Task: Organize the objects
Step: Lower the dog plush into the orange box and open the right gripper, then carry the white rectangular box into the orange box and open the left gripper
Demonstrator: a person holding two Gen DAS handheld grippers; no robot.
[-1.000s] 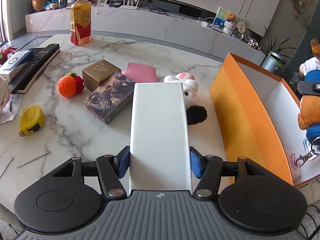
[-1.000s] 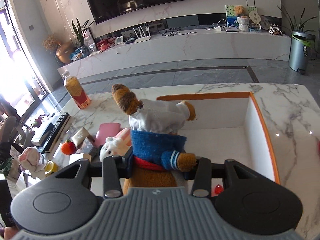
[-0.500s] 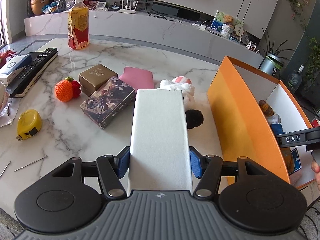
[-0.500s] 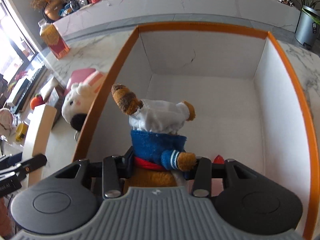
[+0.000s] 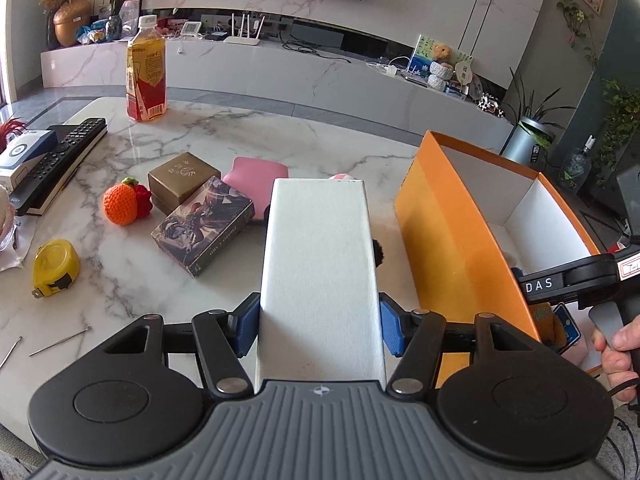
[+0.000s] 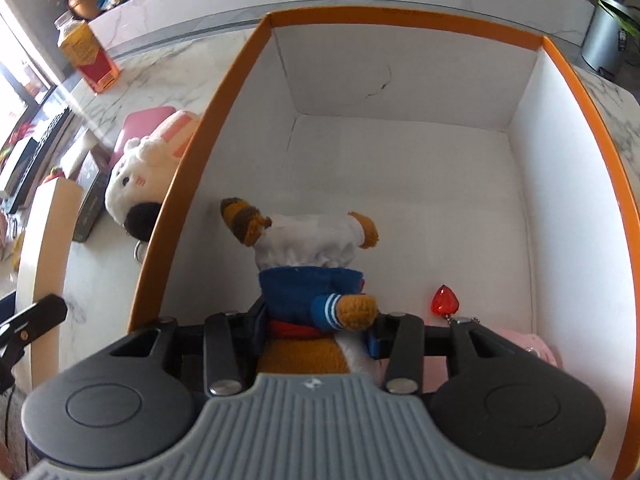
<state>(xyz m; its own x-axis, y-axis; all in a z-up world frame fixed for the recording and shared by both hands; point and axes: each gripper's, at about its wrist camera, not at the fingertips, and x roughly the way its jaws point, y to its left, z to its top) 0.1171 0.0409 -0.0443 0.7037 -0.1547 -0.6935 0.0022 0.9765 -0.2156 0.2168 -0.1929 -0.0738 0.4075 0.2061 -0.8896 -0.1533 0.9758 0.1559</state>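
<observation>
The orange box [image 6: 404, 14] fills more of the right wrist view than a second ago, when the right tool [image 6: 316, 326] hung above its near rim; that tool, clamped on the stuffed bear [image 6: 308, 256], now sits low inside the box near the left wall, with bare floor toward the far wall. The left tool [image 5: 319, 322] remains clamped on the white box [image 5: 320, 264] over the tabletop [image 5: 240, 128] left of the orange box. The white box hides most of the plush rabbit [image 6: 150, 168] beside that wall.

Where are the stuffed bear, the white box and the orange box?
stuffed bear [image 6: 310, 292], right wrist view, blue jacket.
white box [image 5: 320, 272], left wrist view, top face.
orange box [image 5: 452, 236], left wrist view, outer side wall.
</observation>
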